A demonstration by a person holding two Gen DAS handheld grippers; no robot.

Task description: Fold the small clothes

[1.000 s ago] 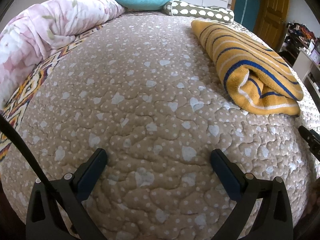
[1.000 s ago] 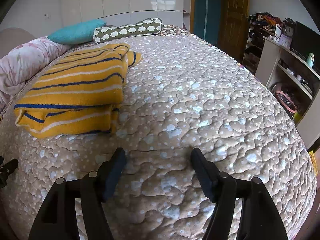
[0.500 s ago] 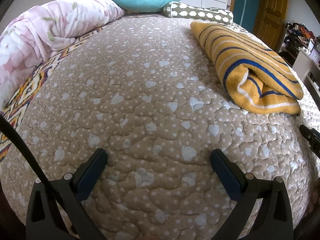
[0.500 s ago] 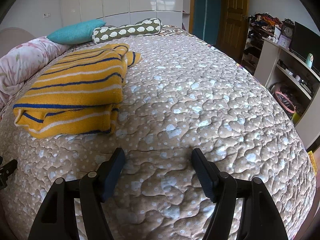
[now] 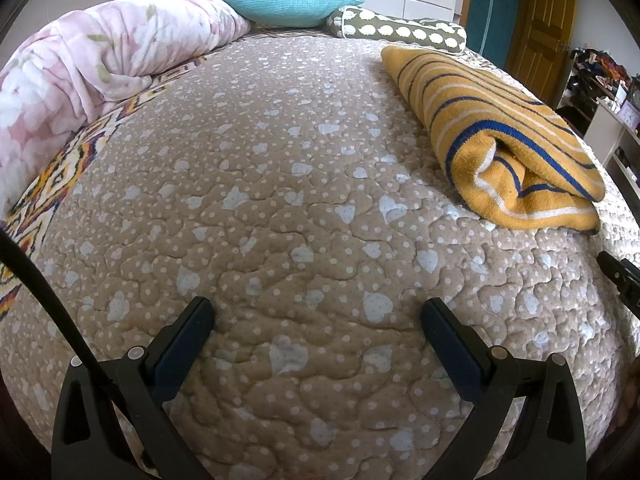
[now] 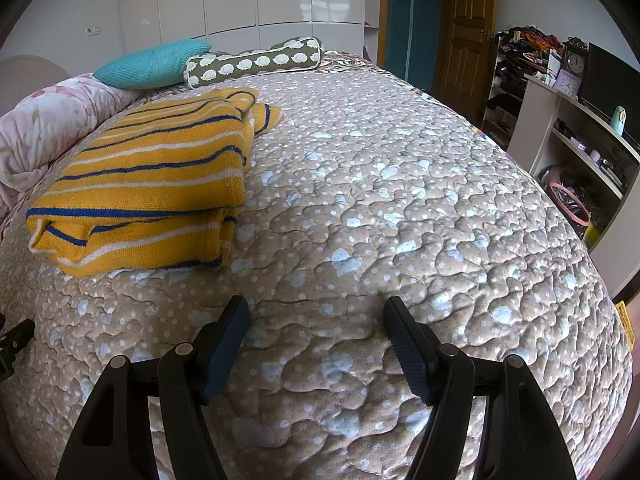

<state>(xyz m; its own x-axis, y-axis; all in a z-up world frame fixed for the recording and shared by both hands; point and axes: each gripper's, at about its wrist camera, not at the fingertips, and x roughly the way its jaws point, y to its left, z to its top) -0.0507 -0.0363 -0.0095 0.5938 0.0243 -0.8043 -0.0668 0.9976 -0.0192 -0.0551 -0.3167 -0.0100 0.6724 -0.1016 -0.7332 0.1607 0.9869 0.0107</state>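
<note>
1. The left hand-held gripper point(image 5: 316, 312) sits at the bottom of the left wrist view, its two fingers spread wide with only the bed's quilted cover point(image 5: 280, 184) between them; it grips nothing.
2. The right hand-held gripper point(image 6: 316, 310) sits at the bottom of the right wrist view, fingers likewise parted over bare quilt, holding nothing.
3. The folded yellow garment point(image 6: 148, 184), striped in blue and white, lies flat on the bed. In the right wrist view it is at the left middle of the frame, above and left of the gripper and apart from it; in the left wrist view it is at the upper right point(image 5: 500, 136).
4. A black tip of the other gripper shows at the right edge of the left wrist view and at the left edge of the right wrist view.
5. At the top of the frames lie a teal pillow point(image 5: 288, 2) and a patterned bolster point(image 6: 256, 62); a pink floral duvet point(image 5: 92, 64) is bunched at the upper left.
6. Shelves point(image 6: 580, 148) and a wooden door point(image 6: 466, 40) fill the right of the right wrist view.
</note>
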